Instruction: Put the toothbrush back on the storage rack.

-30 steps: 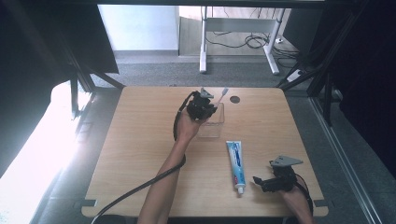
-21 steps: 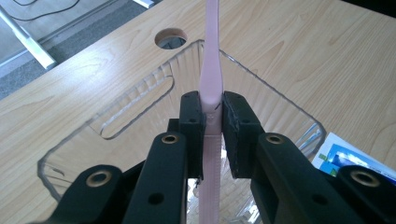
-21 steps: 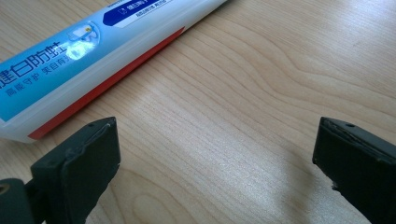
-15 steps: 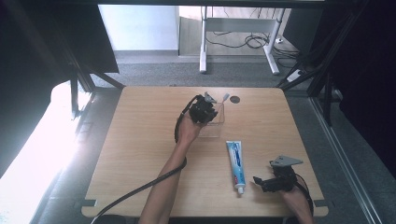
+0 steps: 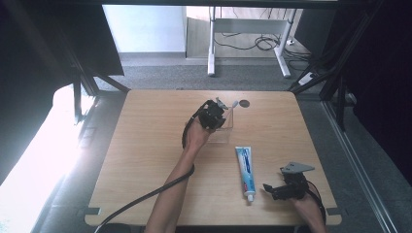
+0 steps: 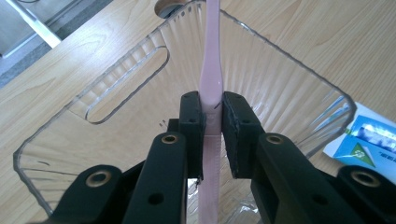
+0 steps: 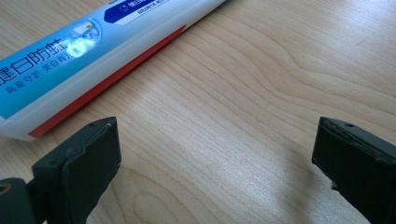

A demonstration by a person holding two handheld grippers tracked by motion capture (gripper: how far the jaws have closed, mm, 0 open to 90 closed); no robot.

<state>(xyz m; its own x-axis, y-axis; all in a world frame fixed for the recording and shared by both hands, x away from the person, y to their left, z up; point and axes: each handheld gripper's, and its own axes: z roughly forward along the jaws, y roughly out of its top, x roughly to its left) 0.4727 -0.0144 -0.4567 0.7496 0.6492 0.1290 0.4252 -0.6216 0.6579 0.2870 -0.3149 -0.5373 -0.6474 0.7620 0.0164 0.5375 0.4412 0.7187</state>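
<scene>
Right gripper (image 5: 270, 189): nearest the person, low at the table's near right corner; jaws spread wide apart with bare wood between them, holding nothing. Its grey three-cornered plate sits on top in the high view.
Right gripper pads (image 7: 88, 163): black, worn at the edges, resting just above the tabletop in the right gripper view.
Toothpaste tube (image 5: 246, 171): lies flat on the wood just left of the right gripper, lengthwise, cap end toward the person; white and blue with a red stripe along one edge and printed characters. Apart from the right gripper's pads, though near the left one in the right gripper view.
Table (image 5: 145, 160): light wood grain, rounded corners, a small dark round hole near the far edge.
Left forearm: reaches from the near edge diagonally toward the table's middle-far part, a black cable trailing back beside it.
Left gripper (image 5: 219, 109): farther off, over the clear container; jaws clamped on the pink toothbrush handle, pads pressing it from both sides.
Toothbrush (image 6: 211, 88): pink, slim, held upright between the pads, its shaft running past the container's far rim.
Clear container (image 6: 289, 79): ribbed transparent plastic with a slot handle cut in one wall, standing on the wood beyond the tube; the toothbrush hangs inside its opening.
</scene>
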